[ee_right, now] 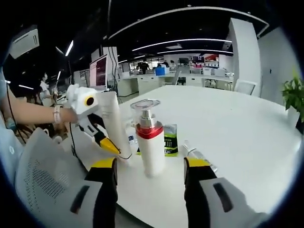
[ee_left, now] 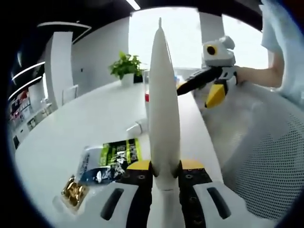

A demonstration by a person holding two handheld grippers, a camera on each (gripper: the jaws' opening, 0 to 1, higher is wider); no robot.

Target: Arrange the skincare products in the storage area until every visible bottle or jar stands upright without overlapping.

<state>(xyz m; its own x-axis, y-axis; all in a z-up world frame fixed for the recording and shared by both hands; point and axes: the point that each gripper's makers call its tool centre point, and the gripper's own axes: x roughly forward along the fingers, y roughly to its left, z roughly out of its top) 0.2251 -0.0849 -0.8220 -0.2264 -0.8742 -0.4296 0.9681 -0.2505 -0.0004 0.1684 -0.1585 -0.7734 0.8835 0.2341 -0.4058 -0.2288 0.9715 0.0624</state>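
My left gripper [ee_left: 165,166] is shut on a tall white tube [ee_left: 164,104], which points up and away between the jaws. Partly hidden behind the tube stands a white pump bottle [ee_left: 147,97] with a red collar. In the right gripper view this pump bottle [ee_right: 151,142] stands upright on the white table [ee_right: 237,137], and my right gripper [ee_right: 151,164] is open with a jaw on each side, touching nothing. My left gripper [ee_right: 111,142] comes in from the left there with the tube [ee_right: 114,123]. A small white tube [ee_left: 137,127] [ee_right: 197,154] lies flat.
Green-black sachets [ee_left: 121,152] [ee_right: 170,140], a blue sachet [ee_left: 92,168] and a packet of gold pieces [ee_left: 73,192] lie near the table's edge. A white mesh chair [ee_left: 266,156] [ee_right: 42,175] stands close by. A potted plant [ee_left: 126,66] sits far back. My right gripper [ee_left: 199,92] is held by a hand.
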